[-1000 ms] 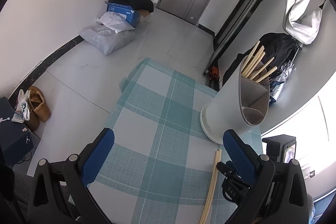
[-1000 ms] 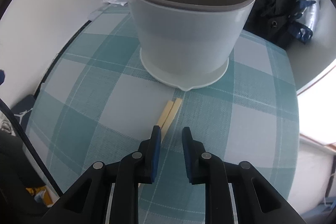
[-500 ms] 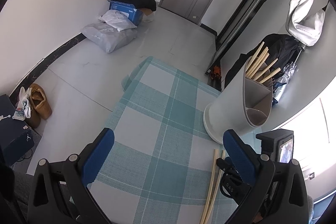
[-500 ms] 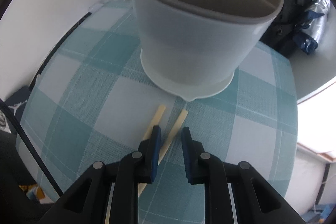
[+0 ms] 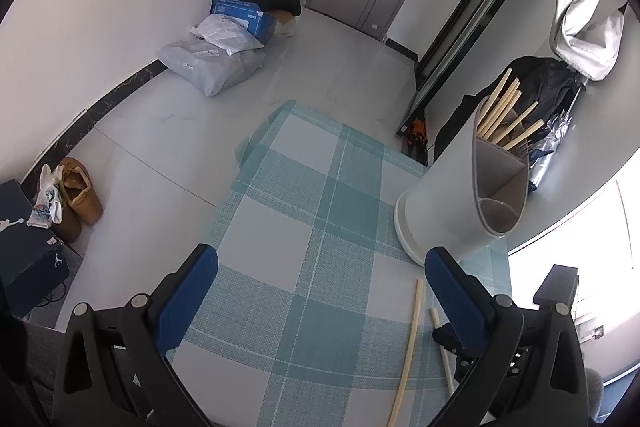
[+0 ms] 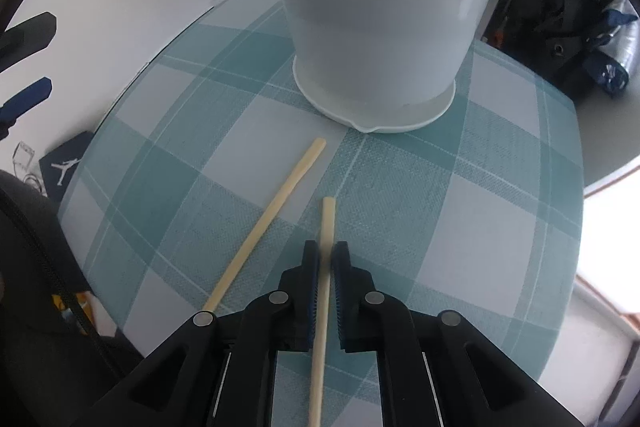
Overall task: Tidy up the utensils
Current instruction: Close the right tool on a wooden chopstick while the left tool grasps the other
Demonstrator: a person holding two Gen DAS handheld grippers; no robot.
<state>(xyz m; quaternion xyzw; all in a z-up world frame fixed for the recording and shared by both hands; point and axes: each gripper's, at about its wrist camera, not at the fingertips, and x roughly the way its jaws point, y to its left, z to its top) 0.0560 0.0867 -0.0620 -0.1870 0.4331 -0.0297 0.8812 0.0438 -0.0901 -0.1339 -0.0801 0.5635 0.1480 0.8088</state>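
Note:
A white utensil holder (image 6: 380,39) with a grey rim stands on the teal checked tablecloth (image 6: 460,211). In the left wrist view the holder (image 5: 452,203) has several pale chopsticks (image 5: 504,115) standing in its far compartment. My right gripper (image 6: 326,251) points steeply down with its jaws closing on one loose chopstick (image 6: 327,223), and the blue pads sit tight against both its sides. A second chopstick (image 6: 268,223) lies slanted on the cloth to its left. My left gripper (image 5: 320,263) hovers open over the cloth with nothing between its fingers.
The table edge (image 5: 256,163) drops to a grey floor with bags and a blue box (image 5: 240,15) by the wall. Shoes (image 5: 78,195) lie at the left. Dark clothing (image 6: 568,7) hangs behind the holder. The left gripper's fingers (image 6: 28,99) show at the right wrist view's left edge.
The two chopsticks lay side by side; one now runs straight between my right gripper's pads, the other has splayed left. The right jaws have narrowed. The left gripper has stayed put.

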